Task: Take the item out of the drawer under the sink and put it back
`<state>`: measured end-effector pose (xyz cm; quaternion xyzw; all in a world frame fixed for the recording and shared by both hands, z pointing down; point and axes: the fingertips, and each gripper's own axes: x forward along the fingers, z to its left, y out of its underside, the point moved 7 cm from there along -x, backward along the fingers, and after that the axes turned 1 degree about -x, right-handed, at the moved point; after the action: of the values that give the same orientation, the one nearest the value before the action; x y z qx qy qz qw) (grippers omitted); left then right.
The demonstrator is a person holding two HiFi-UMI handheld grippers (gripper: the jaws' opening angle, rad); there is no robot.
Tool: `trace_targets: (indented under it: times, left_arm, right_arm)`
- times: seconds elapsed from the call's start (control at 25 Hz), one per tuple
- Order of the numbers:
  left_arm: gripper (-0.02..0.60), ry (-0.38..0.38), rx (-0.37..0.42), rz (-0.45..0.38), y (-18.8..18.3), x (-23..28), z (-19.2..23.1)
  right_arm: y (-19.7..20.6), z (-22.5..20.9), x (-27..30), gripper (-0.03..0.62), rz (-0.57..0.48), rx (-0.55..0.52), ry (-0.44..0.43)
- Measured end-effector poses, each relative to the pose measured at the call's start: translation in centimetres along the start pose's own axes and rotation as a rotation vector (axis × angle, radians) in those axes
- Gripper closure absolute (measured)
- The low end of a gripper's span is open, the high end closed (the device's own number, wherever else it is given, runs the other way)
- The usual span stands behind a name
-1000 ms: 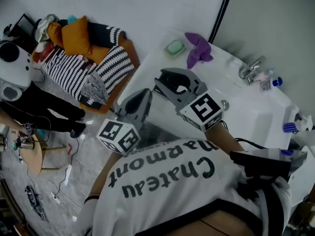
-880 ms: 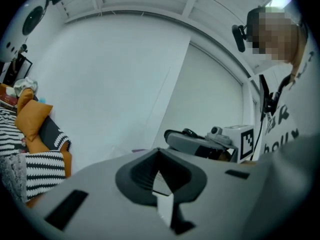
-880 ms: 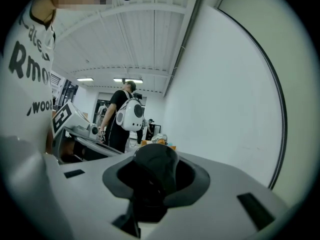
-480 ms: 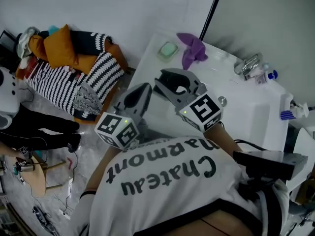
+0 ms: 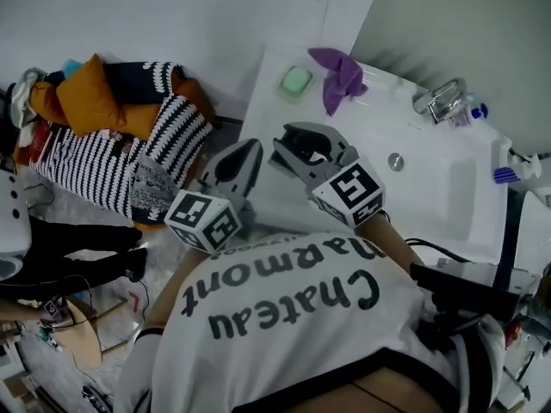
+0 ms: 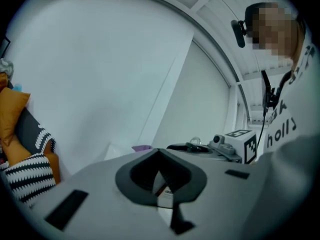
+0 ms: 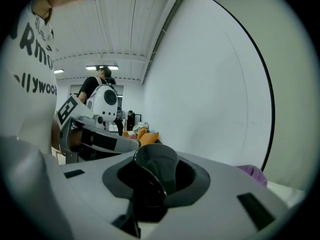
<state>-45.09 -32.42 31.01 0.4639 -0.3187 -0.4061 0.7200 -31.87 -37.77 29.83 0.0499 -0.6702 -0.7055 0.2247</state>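
In the head view both grippers hang side by side in front of the white sink counter (image 5: 267,76), over its near left edge. My left gripper (image 5: 251,149) points at the counter with its jaws together and nothing in them; the left gripper view shows the tips of my left gripper (image 6: 159,154) meeting. My right gripper (image 5: 288,144) stands just right of it. In the right gripper view a dark rounded item (image 7: 150,184) fills the gap of my right gripper (image 7: 152,164), lodged between the jaws. The drawer under the sink is hidden behind the grippers and the person's white shirt.
On the counter lie a green soap (image 5: 295,80) and a purple cloth (image 5: 340,76). The basin (image 5: 448,205) and tap (image 5: 439,101) are to the right, with blue-capped bottles (image 5: 508,175) beyond. Orange and striped cushions (image 5: 112,136) are piled on the floor to the left.
Both grippers have moved a little forward and down toward the counter's edge, and the scene has slid across the head view. Neither pair of jaws looks different.
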Motion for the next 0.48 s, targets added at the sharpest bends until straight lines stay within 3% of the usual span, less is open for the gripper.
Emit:
trace_targets:
  times: [0.48]
  left_arm:
    - [0.572, 0.076, -0.033, 0.061, 1.4, -0.2, 3.2]
  right_arm:
    - [4.0, 1.9, 3.5, 0.479, 0.138, 0.031, 0.022]
